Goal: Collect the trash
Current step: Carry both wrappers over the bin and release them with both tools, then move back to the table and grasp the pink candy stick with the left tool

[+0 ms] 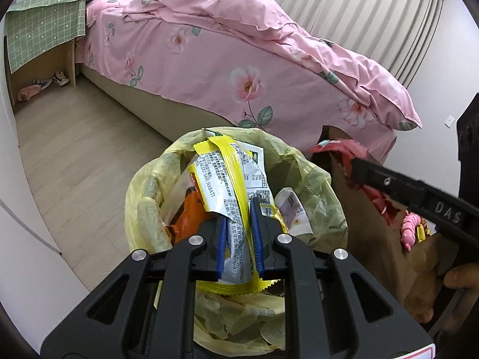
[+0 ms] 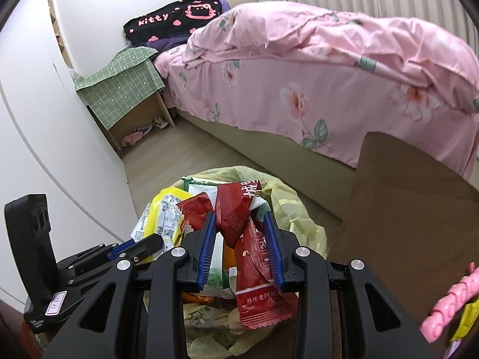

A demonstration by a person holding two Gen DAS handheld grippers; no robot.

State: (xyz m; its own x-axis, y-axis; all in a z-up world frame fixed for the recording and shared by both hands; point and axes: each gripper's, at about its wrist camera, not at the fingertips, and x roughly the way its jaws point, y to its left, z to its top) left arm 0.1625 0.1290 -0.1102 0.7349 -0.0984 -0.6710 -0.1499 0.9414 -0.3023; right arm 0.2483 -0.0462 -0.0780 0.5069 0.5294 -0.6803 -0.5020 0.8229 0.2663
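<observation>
A bin lined with a pale yellow bag [image 1: 311, 179] stands on the floor, with wrappers inside it. My left gripper [image 1: 239, 212] is shut on a yellow and silver snack wrapper [image 1: 221, 167] that hangs over the bin's mouth. In the right wrist view this gripper [image 2: 149, 242] and its yellow wrapper [image 2: 161, 209] sit at lower left. My right gripper [image 2: 239, 215] is shut on a twisted red wrapper [image 2: 254, 269] above the same bag [image 2: 287, 206]. The left wrist view shows one black finger of the right gripper [image 1: 353, 164] reaching in from the right with the red wrapper [image 1: 329, 149].
A bed with a pink floral cover [image 1: 224, 59] runs behind the bin. A brown cardboard box [image 1: 359, 224] stands right of the bin, with a pink toy [image 1: 410, 230] in it. A bedside cabinet under a green cloth [image 1: 45, 30] stands far left on the wood floor [image 1: 89, 149].
</observation>
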